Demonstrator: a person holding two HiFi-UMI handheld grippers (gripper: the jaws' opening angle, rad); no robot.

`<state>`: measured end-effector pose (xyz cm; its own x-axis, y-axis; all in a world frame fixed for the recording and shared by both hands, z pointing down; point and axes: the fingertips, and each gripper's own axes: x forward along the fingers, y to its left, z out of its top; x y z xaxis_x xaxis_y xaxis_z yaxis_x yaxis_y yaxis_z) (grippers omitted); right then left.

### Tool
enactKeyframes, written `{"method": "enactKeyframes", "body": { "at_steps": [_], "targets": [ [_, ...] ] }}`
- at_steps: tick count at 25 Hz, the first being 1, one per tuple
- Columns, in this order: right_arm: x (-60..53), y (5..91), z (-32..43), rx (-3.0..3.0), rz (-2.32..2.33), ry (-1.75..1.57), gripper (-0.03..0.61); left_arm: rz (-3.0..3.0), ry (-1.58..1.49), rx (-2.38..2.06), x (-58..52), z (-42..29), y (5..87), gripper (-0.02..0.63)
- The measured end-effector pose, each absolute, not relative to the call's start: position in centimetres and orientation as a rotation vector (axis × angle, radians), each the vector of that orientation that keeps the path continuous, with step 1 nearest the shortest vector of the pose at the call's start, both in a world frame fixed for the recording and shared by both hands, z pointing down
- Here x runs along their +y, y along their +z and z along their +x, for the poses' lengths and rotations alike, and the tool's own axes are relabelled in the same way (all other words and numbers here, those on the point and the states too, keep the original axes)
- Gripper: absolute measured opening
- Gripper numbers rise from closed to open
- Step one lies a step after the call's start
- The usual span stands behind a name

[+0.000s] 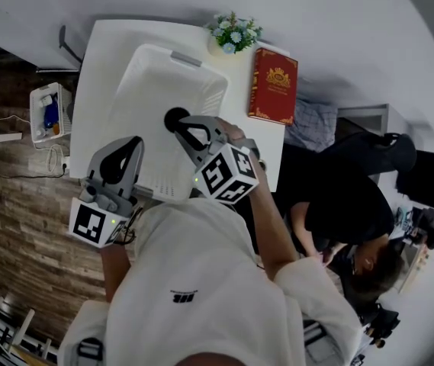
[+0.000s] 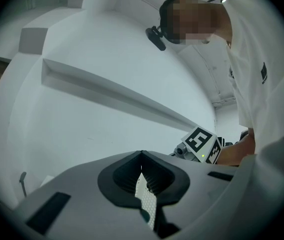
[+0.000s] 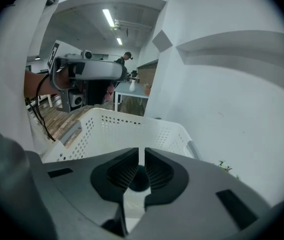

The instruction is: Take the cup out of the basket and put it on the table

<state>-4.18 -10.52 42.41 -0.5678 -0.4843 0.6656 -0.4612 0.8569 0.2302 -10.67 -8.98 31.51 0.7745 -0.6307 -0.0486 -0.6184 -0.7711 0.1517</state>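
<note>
A white perforated basket [image 1: 201, 75] stands on the white table [image 1: 98, 67]. My right gripper [image 1: 180, 122] hangs over the basket's near side with its jaws shut. A dark round thing, seemingly the cup [image 1: 174, 117], sits right at its tip. In the right gripper view the cup [image 3: 139, 180] shows as a dark patch behind the thin slit between the shut jaws [image 3: 142, 159], with the basket [image 3: 132, 126] beyond. My left gripper [image 1: 131, 145] is at the basket's near-left edge, shut [image 2: 142, 169]. Perforated white wall shows through the slit; whether it is pinched I cannot tell.
A red book [image 1: 274, 86] lies on the table's right side, with a small pot of flowers [image 1: 233, 33] at the far edge. A person in black [image 1: 354, 204] sits to the right of the table. A small white bin [image 1: 49, 113] stands on the wooden floor at left.
</note>
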Motion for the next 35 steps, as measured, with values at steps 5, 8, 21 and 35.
{"method": "enactKeyframes", "body": {
  "at_steps": [5,8,21,35],
  "targets": [
    [-11.5,44.2,-4.3,-2.177,0.6,-0.06,0.034,2.821,-0.149,-1.008,-9.5,-11.2,31.9,0.011],
    [-12.0,45.3,-4.4,-2.129,0.544,-0.07,0.054,2.817,-0.161,-1.02,-9.8,-11.7,31.9,0.011],
    [-12.6,50.2,-4.8,-1.939,0.274,-0.064,0.198,2.763,-0.2,-1.056,-10.8,-12.8,32.8,0.011],
    [-12.0,55.0,-4.5,-1.756,0.065,0.032,0.379,2.737,-0.24,-1.074,-11.6,-13.8,33.4,0.011]
  ]
}}
